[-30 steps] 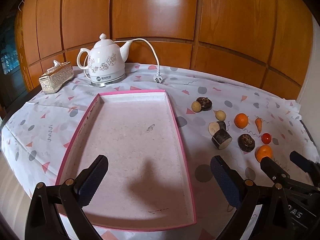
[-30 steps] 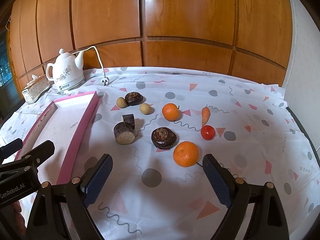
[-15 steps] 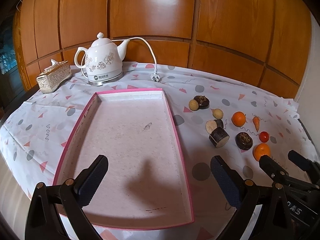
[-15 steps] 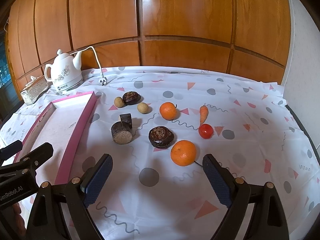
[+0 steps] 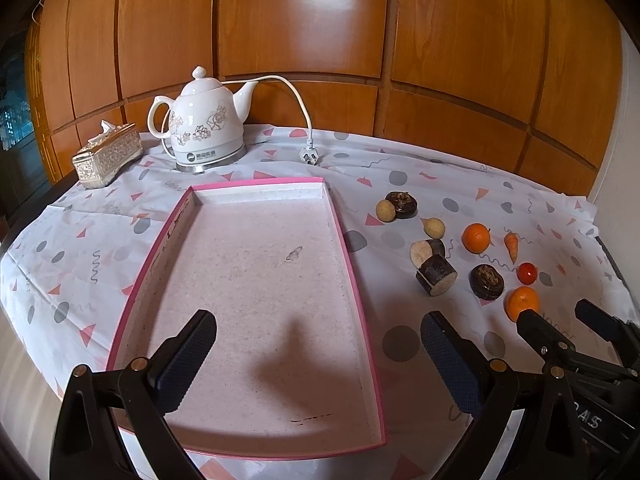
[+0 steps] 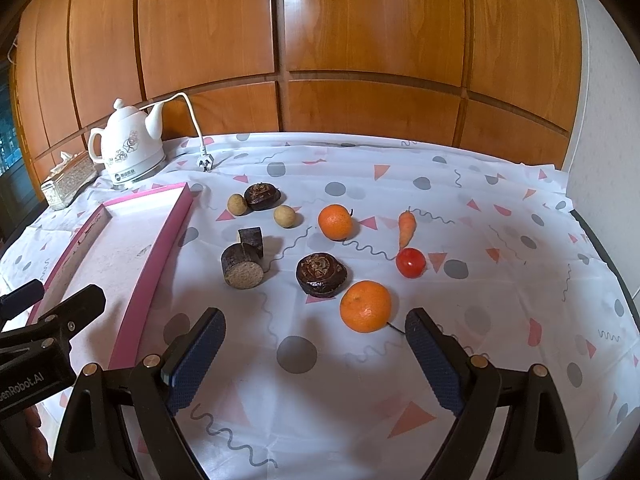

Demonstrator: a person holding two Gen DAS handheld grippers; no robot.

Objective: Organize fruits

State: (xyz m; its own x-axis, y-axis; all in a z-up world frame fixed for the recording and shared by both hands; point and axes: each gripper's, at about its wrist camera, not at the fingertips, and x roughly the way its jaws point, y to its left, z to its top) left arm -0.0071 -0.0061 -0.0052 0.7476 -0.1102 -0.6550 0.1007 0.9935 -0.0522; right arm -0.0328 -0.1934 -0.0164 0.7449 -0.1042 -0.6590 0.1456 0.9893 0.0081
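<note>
Both tools empty, wide open: left tool (image 5: 316,354) over pink tray (image 5: 356,280), right tool (image 6: 316,354) near closest orange (image 6: 365,306) on surface. Probably light, round, rolls; pinch across middle.

The left wrist view looks forward and down from close above the near end of the pink tray (image 5: 256,280), toward the wood-panelled wall (image 5: 320,40). The right wrist view sits beside it to the right, low over the desk (image 6: 500,280), facing the same wall, with the near orange (image 6: 365,306) just ahead. Both views share the kettle (image 5: 206,132), the tray's right rim and the scattered fruits
</note>
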